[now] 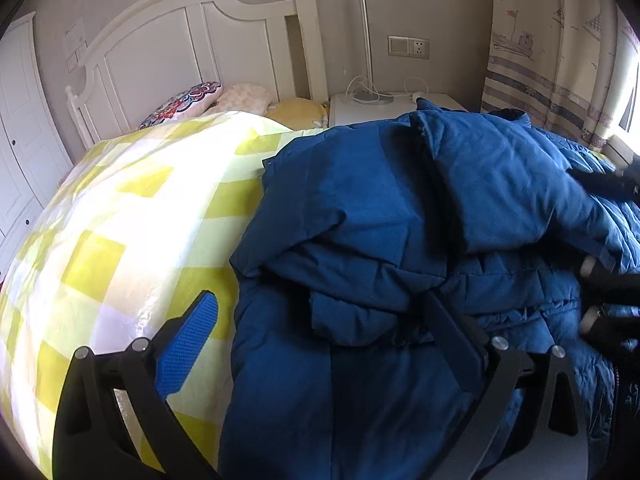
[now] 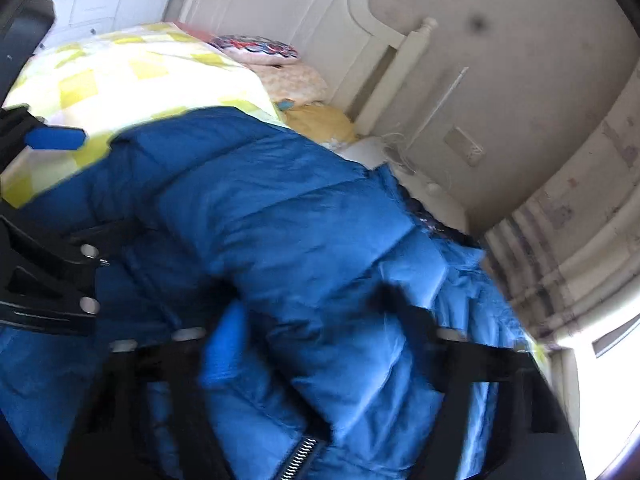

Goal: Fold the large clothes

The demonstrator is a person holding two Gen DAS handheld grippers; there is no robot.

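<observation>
A large blue puffer jacket [image 1: 400, 232] lies bunched on a bed with a yellow-and-white checked quilt [image 1: 120, 220]. My left gripper [image 1: 320, 312] is open, its jaws wide apart over the jacket's left edge; its blue-padded finger [image 1: 188, 344] hangs over the quilt and the other rests on the jacket. In the right wrist view the jacket [image 2: 300, 220] fills the middle, blurred by motion. My right gripper [image 2: 312, 320] is open with jacket fabric between its jaws. The right gripper also shows in the left wrist view [image 1: 612, 292] at the right edge.
A white headboard [image 1: 192, 40] and pillows [image 1: 224, 100] are at the far end of the bed. A white nightstand [image 1: 360, 108] with a lamp [image 1: 366, 40] stands beside it. A curtain [image 1: 560, 60] and a window are on the right.
</observation>
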